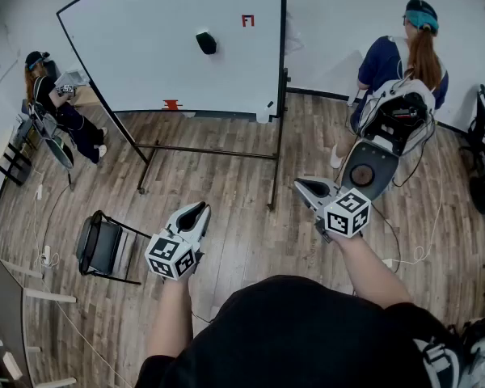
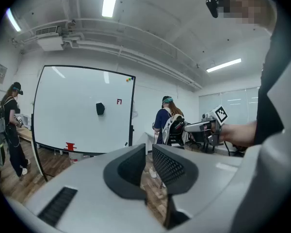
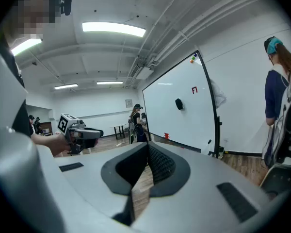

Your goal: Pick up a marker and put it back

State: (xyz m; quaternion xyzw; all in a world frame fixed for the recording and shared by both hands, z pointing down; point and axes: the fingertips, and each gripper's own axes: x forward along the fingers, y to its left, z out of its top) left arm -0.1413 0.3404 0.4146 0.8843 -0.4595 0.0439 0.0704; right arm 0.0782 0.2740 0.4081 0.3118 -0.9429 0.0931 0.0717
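A large whiteboard [image 1: 145, 47] [image 2: 63, 110] [image 3: 189, 120] on a wheeled stand stands ahead of me. It carries a black eraser [image 1: 206, 42] [image 2: 100, 108] [image 3: 179, 103]. A small red object [image 1: 171, 104] [image 2: 70, 146] [image 3: 167, 136] sits on its bottom rail, too small to make out as a marker. My left gripper [image 1: 202, 208] [image 2: 148, 148] is held out level over the wooden floor, far short of the board, jaws nearly together and empty. My right gripper [image 1: 299, 186] [image 3: 147, 147] is held level beside it, jaws shut on nothing.
A person with a backpack [image 1: 404, 71] stands at the right by the board's post [image 1: 281, 87]. Another person [image 1: 52, 103] stands at the left. A black chair [image 1: 105, 245] is on the floor at my left. A round black device [image 1: 364, 172] and cables [image 1: 424, 245] lie at my right.
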